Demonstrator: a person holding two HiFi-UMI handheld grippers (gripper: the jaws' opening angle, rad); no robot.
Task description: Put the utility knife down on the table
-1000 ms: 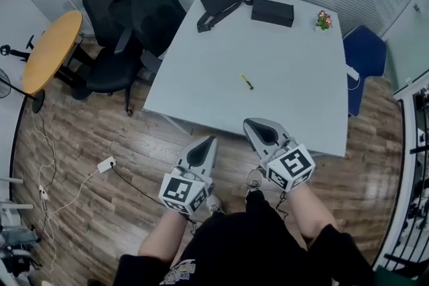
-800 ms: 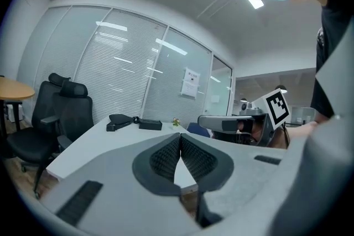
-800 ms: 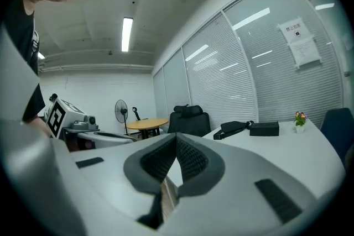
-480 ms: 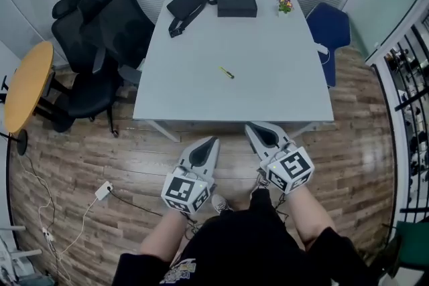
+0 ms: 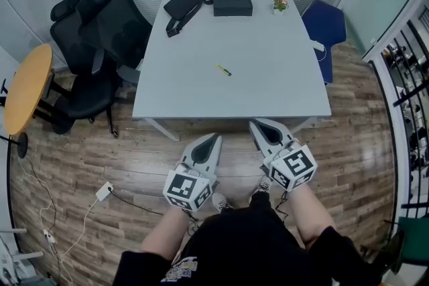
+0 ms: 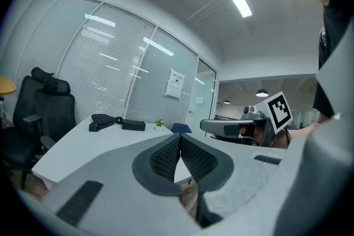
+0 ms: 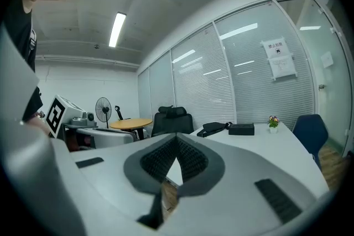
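Note:
The utility knife (image 5: 223, 69), small and yellow, lies alone near the middle of the grey table (image 5: 281, 84). Both grippers hover over the floor just short of the table's near edge and point toward it. My left gripper (image 5: 213, 139) is shut with nothing in it, its pads meeting in the left gripper view (image 6: 180, 139). My right gripper (image 5: 259, 124) is shut and empty too, its pads pressed together in the right gripper view (image 7: 177, 139). Neither gripper view shows the knife. The knife lies well beyond both tips.
A black bag (image 5: 184, 5), a black box (image 5: 232, 5) and a small potted plant (image 5: 279, 3) line the table's far edge. Black office chairs (image 5: 100, 30) and a round wooden table (image 5: 25, 87) stand left, a blue chair (image 5: 324, 27) right. A power strip (image 5: 102, 191) lies on the floor.
The head view has swung so the table now sits square ahead. Both grippers stay shut and have shifted slightly, the right one a little to the right.

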